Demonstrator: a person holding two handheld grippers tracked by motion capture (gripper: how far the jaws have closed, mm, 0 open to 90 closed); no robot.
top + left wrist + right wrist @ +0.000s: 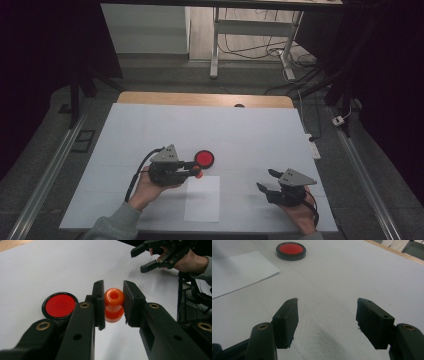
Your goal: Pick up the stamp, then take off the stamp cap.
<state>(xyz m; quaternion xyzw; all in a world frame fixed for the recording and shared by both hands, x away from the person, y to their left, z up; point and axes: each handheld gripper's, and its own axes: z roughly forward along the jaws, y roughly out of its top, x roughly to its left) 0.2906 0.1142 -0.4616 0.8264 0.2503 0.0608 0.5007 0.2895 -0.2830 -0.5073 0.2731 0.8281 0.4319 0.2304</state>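
White-covered desk (250, 130): left tool (113, 303) clenched on glossy orange spool-shaped plastic piece (114, 305), seemingly by its curved sides, so it may squirt out; right tool (327, 325) released.

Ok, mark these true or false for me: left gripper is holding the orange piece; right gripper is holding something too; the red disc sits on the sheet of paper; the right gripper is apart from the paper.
1. The left gripper is shut on the orange piece. True.
2. The right gripper holds something. False: its jaws stand open with nothing between them.
3. The red disc lies on the sheet of paper. False: it sits on the table cover beside the sheet.
4. The right gripper is apart from the paper. True.
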